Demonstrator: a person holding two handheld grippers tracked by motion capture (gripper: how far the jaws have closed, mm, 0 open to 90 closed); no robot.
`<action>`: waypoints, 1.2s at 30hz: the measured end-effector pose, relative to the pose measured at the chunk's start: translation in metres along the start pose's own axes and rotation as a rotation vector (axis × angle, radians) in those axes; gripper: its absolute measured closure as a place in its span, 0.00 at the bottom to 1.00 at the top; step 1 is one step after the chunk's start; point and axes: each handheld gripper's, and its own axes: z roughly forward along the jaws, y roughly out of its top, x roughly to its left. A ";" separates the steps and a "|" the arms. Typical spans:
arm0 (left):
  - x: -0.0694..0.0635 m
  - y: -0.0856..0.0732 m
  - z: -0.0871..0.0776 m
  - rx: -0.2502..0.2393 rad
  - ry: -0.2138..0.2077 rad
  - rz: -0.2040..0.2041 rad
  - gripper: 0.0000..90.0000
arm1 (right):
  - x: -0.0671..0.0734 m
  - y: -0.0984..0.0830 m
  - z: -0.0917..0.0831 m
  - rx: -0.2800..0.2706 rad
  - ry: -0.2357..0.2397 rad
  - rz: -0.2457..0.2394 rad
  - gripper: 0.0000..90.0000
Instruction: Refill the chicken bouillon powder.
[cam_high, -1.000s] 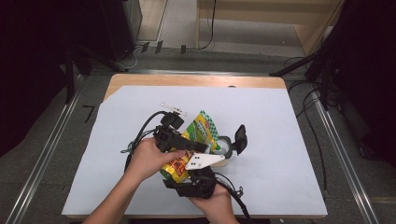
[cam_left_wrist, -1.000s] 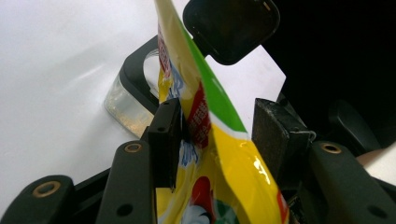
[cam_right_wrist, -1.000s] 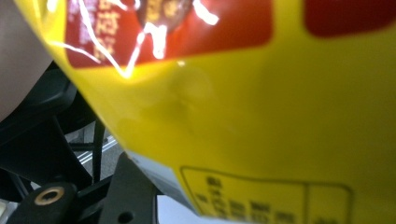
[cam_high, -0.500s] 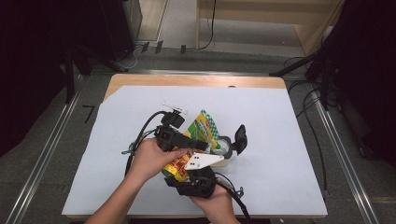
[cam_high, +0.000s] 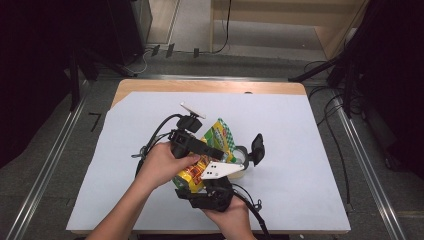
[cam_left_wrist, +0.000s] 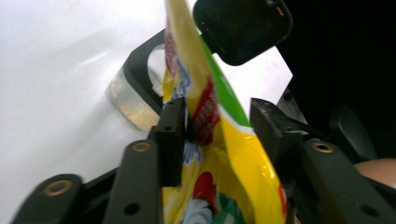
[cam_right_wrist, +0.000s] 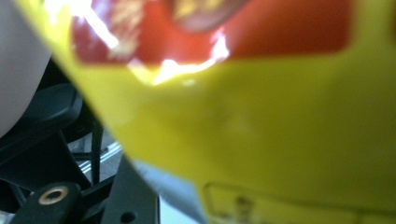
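Snack bag held between two grippers at lower centre of the table

Both forearms are brought in from the bottom edge of the high view and meet at lower centre. The left hand (cam_high: 162, 165) is wrapped around the left gripper (cam_high: 216, 151), which is angled toward the right of the frame. The right hand (cam_high: 226, 215) is cupped under the right gripper (cam_high: 235, 167), which is pointed up the frame.

A yellow and green snack bag (cam_high: 216, 140) is held above the white table cover (cam_high: 300, 150), between the two tools. In the left gripper view its jaws have just been closing, partly open, with the bag (cam_left_wrist: 219, 140) between them; the near pad touches it. In the right gripper view the bag (cam_right_wrist: 280, 130) is seen blurred and close, and whether those jaws grip it cannot be told.
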 end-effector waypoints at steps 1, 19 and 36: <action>0.001 0.001 0.000 0.002 0.000 -0.013 0.68 | 0.001 0.001 0.000 0.004 -0.007 -0.011 0.64; -0.008 0.005 -0.007 -0.019 0.005 0.004 0.64 | -0.007 0.005 -0.006 -0.044 0.029 0.054 0.70; -0.007 0.001 -0.004 -0.030 0.029 0.009 0.72 | -0.004 0.005 0.000 0.013 0.001 -0.021 0.65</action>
